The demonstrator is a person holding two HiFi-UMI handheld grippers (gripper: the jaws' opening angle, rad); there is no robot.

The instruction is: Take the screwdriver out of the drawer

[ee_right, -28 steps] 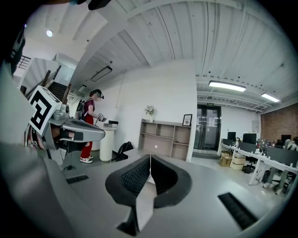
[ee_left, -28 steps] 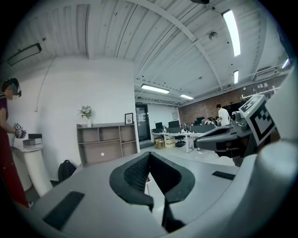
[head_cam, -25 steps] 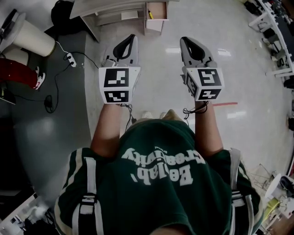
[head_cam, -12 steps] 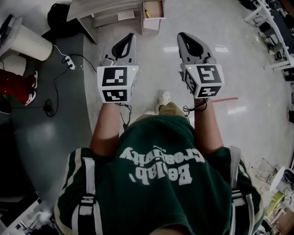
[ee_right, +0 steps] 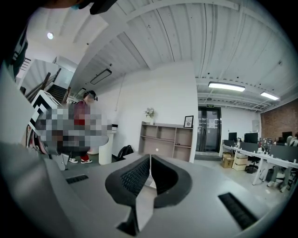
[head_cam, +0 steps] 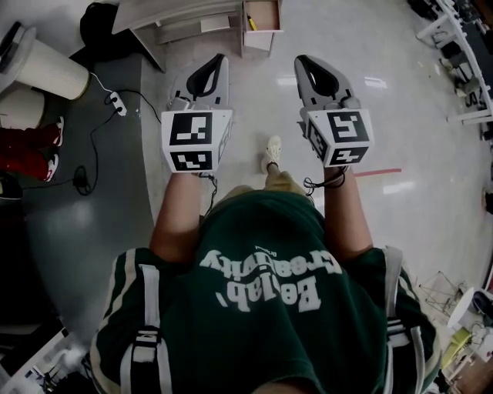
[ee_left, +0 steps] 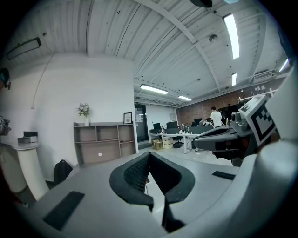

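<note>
A small open drawer point(head_cam: 262, 25) sticks out from the low shelf unit point(head_cam: 177, 19) at the top of the head view. A yellow-handled screwdriver point(head_cam: 251, 23) lies inside it. Both grippers are held out in front of me above the floor, well short of the drawer. My left gripper point(head_cam: 219, 61) is shut with nothing in it. My right gripper point(head_cam: 301, 61) is also shut and empty. In the left gripper view the pads point(ee_left: 139, 172) meet at the tip, and the shelf unit point(ee_left: 104, 142) stands far ahead. The right gripper view shows the same shelf unit point(ee_right: 167, 139) beyond its own closed pads point(ee_right: 135, 176).
A white round pedestal point(head_cam: 46, 65), a power strip point(head_cam: 118, 98) with its cable and a black bag point(head_cam: 104, 19) lie to the left. A person in red point(head_cam: 31, 150) stands at the far left. Red floor tape point(head_cam: 377, 169) and white desks point(head_cam: 462, 69) are on the right.
I have stepped forward: a shoe now shows ahead of my body, and both grippers have edged up the picture towards the drawer. Both stay shut.
</note>
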